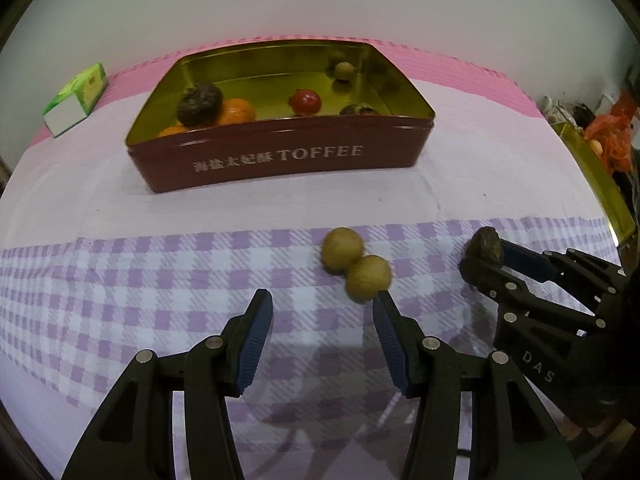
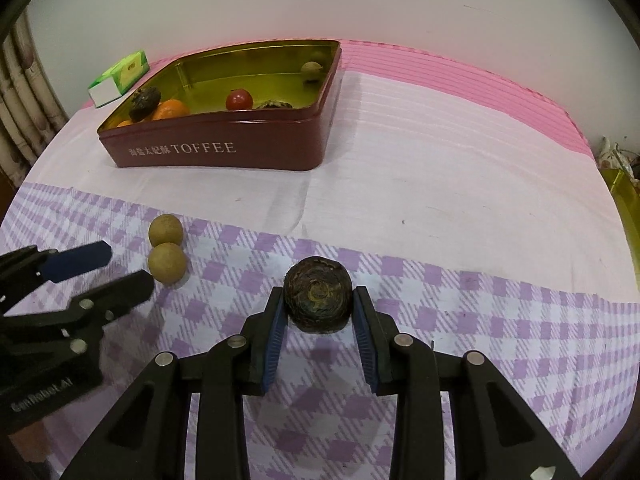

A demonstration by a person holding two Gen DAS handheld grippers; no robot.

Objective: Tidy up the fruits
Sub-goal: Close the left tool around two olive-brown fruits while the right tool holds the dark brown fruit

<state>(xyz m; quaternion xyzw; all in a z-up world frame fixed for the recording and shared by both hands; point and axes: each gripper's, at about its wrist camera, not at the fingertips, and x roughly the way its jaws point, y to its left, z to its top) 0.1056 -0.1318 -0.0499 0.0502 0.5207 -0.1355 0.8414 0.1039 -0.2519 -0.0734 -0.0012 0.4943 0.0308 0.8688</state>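
While the right gripper [image 2: 319, 304] rests low over the checked band of the cloth [image 2: 440, 184], its fingers [image 2: 276, 328] are clamped on a dark, wrinkled fruit [image 2: 319, 299], one blue pad pressed against each side. From the left wrist view, this same fruit [image 1: 485, 245] sits at the tips of the right gripper [image 1: 486, 258], toward the right edge of the bed.

The left gripper [image 1: 323, 316] has its fingers [image 1: 256, 336] spread wide apart and holds nothing. Two tan round fruits [image 1: 356, 265] lie on the checked band, touching each other. The nearer one touches or sits just beside the tip of the left gripper's right finger; contact cannot be confirmed. In the right wrist view, the pair [image 2: 166, 251] lies just beyond the left gripper [image 2: 124, 268].

A red tin [image 1: 280, 160] marked TOFFEE stands farther back on the pale part of the cloth, well apart from both grippers. Contents of the tin:
- a dark fruit [image 1: 199, 104] resting against oranges [image 1: 236, 113] in the near left corner;
- a red fruit [image 1: 305, 102] near the middle;
- a second dark fruit [image 1: 359, 110] against the near wall;
- a tan fruit [image 1: 344, 71] near the far right corner.

A green-and-white box [image 1: 78, 98] lies beyond the tin's left end, close to the far left corner of the bed. A gold tray [image 1: 596, 176] shows at the right edge.
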